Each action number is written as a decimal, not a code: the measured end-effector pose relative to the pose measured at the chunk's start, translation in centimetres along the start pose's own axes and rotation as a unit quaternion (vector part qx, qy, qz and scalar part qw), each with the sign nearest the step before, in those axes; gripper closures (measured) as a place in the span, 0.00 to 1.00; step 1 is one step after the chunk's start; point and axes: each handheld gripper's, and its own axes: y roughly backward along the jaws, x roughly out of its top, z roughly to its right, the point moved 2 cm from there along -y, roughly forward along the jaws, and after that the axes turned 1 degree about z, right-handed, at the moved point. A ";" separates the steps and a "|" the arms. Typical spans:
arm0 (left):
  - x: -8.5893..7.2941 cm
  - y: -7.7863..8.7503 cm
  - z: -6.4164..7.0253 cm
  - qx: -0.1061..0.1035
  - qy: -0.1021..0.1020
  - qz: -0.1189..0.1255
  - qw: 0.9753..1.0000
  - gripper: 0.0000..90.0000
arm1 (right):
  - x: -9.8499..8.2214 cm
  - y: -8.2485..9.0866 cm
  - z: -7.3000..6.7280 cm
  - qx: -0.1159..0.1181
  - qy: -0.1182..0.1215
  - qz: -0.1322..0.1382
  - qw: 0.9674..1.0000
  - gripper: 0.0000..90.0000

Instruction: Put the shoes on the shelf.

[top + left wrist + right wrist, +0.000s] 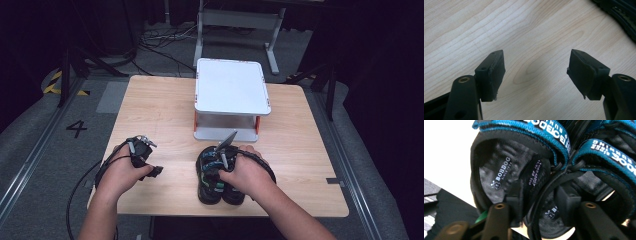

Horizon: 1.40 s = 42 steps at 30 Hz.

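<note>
A pair of black sandals (212, 189) with blue straps lies side by side near the table's front edge, right of centre. My right gripper (220, 166) is over their heel end; in the right gripper view (541, 202) its jaws stand inside the two sandals, one in the left sandal (499, 167) and one in the right sandal (606, 182), pinching the adjoining black heel straps between them. My left gripper (156, 171) hovers over bare wood to the left of the sandals, open (536, 70) with nothing between its pads. A sandal edge (621, 15) shows at its upper right.
A white two-level stand (231, 85) with red corner posts sits at the table's back centre, just beyond the sandals. The wooden table (160, 110) has bare wood to the left and right of the stand. Cables and a metal frame lie on the floor behind.
</note>
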 end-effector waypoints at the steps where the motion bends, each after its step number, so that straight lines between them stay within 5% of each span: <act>1: 0.0 0.0 0.0 0.001 -0.002 -0.001 1.000 0.34 | 0.0 0.0 0.0 0.000 0.003 0.000 1.000 0.74; 12: 0.2 0.4 -0.1 0.004 -0.006 0.019 1.000 0.35 | 0.4 -0.1 0.0 -0.014 0.005 -0.018 1.000 0.88; 23: 0.1 0.2 -0.1 0.003 -0.004 0.016 1.000 0.35 | 0.8 1.3 2.2 0.007 -0.035 0.043 0.998 0.93; 34: 0.0 0.3 -0.1 0.000 0.000 0.015 1.000 0.35 | 4.2 4.8 4.9 -0.010 -0.078 0.128 0.989 0.93; 42: -0.2 0.5 -0.5 0.000 0.001 0.018 1.000 0.35 | 7.5 4.6 6.5 -0.022 -0.115 0.172 0.978 0.93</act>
